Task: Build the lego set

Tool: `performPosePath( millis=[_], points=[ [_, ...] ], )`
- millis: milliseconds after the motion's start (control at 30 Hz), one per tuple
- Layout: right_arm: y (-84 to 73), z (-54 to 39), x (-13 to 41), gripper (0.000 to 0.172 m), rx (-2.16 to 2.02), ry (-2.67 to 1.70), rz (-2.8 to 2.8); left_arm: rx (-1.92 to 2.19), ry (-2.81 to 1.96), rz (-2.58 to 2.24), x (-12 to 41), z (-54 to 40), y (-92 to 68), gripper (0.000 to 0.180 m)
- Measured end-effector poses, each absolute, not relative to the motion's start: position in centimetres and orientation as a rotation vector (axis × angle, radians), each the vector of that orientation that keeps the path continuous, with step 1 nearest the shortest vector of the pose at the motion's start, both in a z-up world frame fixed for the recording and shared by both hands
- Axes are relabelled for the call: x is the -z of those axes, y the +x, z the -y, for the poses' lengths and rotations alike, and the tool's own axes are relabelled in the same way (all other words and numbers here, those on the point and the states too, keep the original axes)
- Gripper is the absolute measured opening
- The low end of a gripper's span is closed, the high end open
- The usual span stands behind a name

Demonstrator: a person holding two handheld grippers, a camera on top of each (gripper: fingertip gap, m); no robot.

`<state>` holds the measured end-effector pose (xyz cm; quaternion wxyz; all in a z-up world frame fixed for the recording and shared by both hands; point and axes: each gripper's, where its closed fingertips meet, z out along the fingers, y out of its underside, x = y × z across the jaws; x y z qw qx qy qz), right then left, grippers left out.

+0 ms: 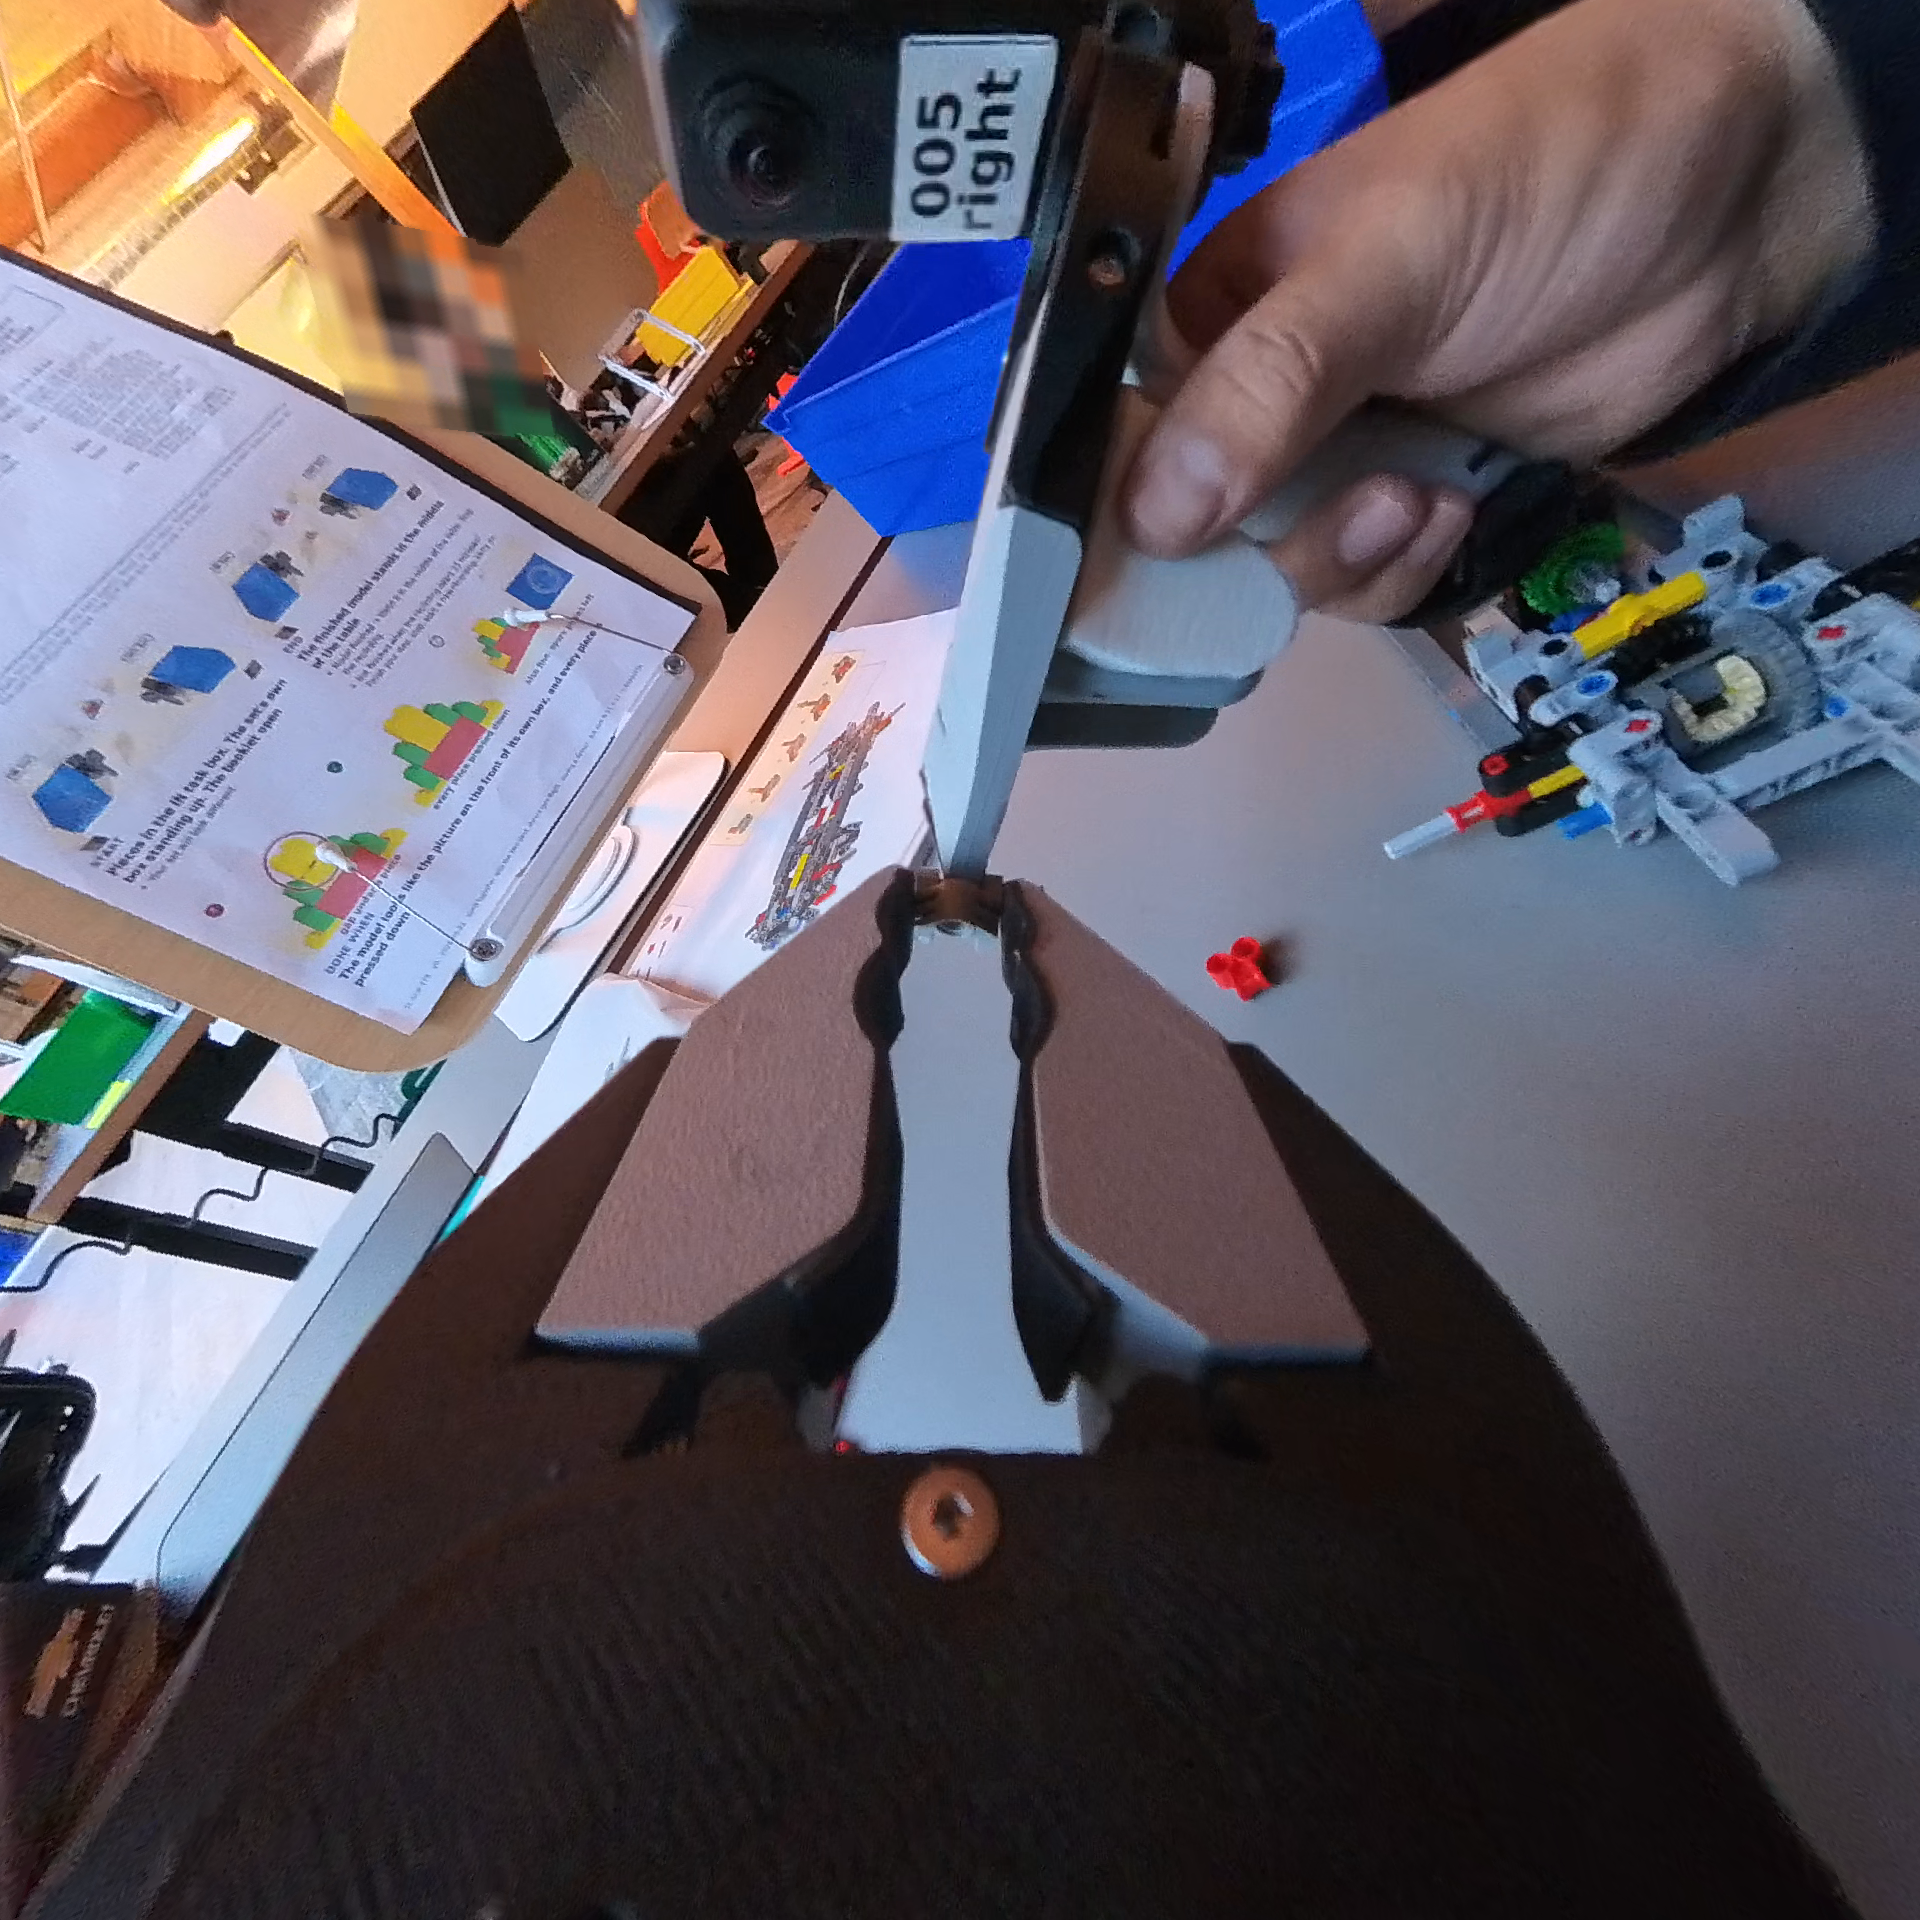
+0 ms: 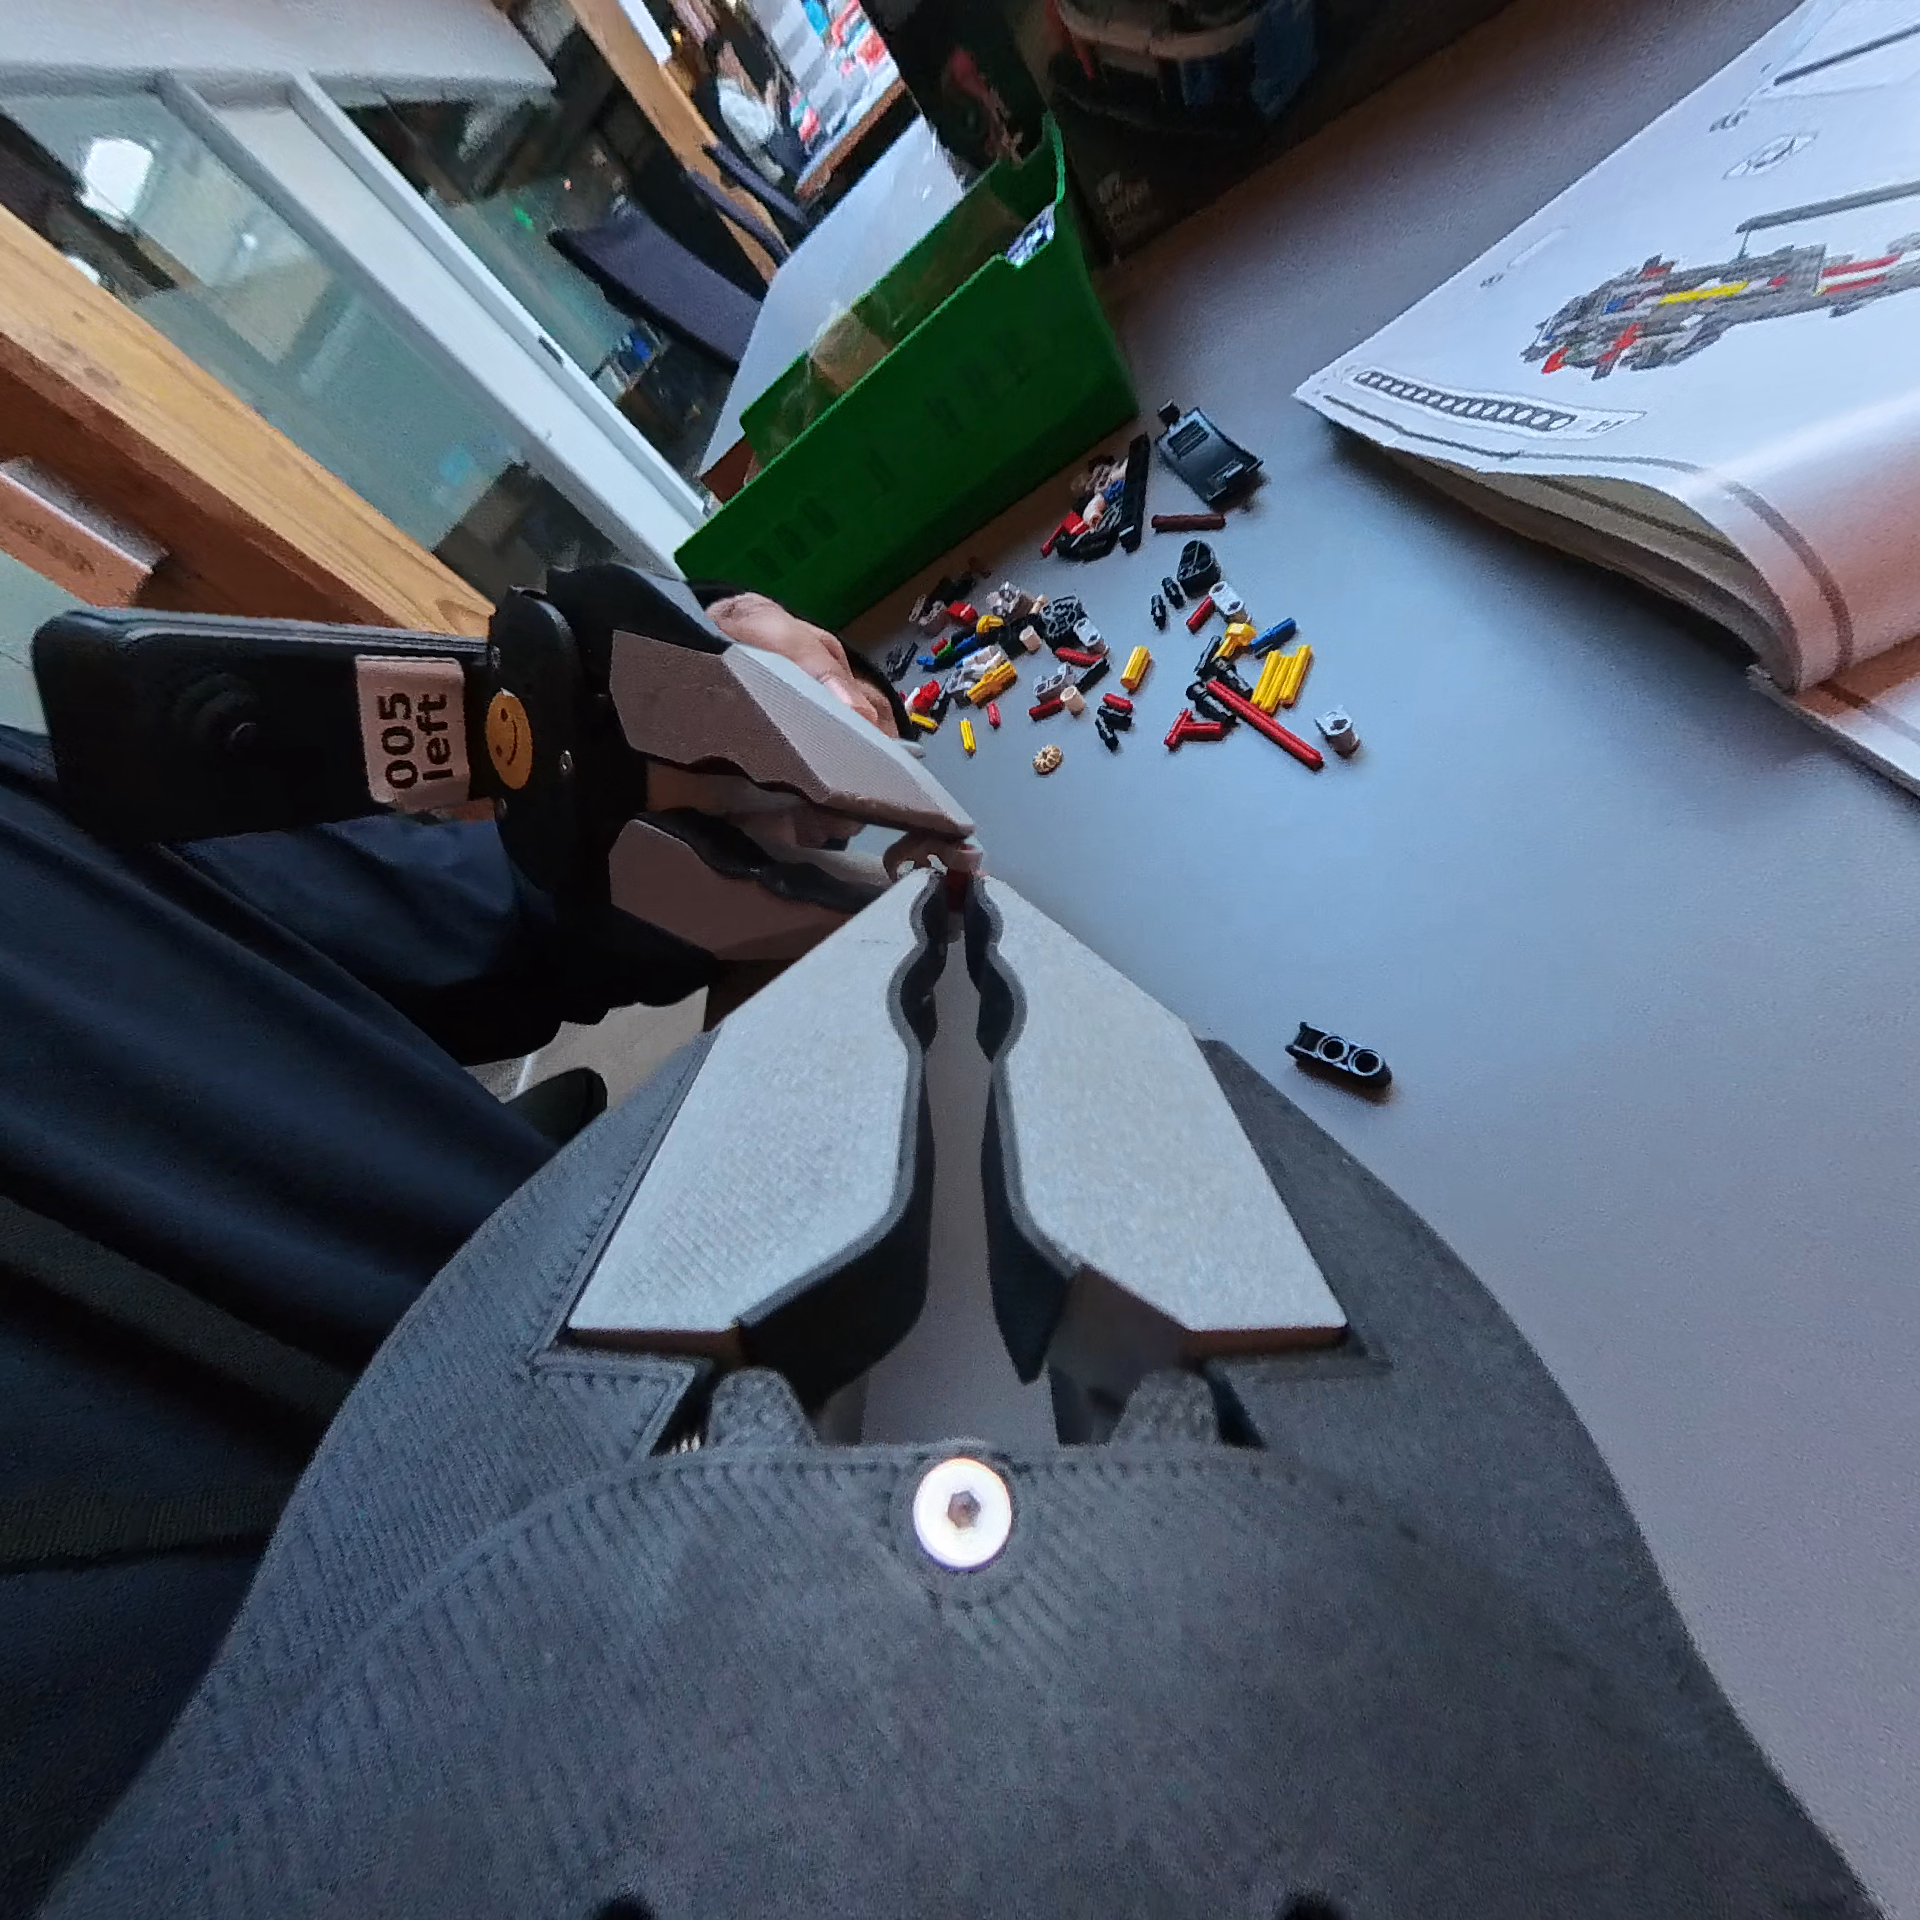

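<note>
Seemingly, left gripper (image 1: pixel 958 906) and right gripper (image 2: pixel 954 902) pinch small pieces together.

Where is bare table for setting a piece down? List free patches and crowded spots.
Free: the grey table between the loose-parts pile and the lone black connector; also between the red connector and the part-built model. Crowded: the pile by the green bin, and where both claws meet.
</note>
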<state>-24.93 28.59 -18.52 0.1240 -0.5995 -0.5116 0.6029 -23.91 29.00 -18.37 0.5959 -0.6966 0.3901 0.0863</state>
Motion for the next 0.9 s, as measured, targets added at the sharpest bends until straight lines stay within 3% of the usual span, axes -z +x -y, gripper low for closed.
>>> performPosePath(
  millis=[500,900],
  points=[
    [-26.1,-29.2,16.0,0.0,-1.759,-1.647,1.253,-0.056,-1.59,-0.704,16.1,-29.4,-25.0,0.015],
    [-25.5,-29.2,16.8,0.0,-1.688,-1.719,1.507,-0.255,-1.535,-0.81,16.6,-29.8,-24.6,0.015]
  ],
)
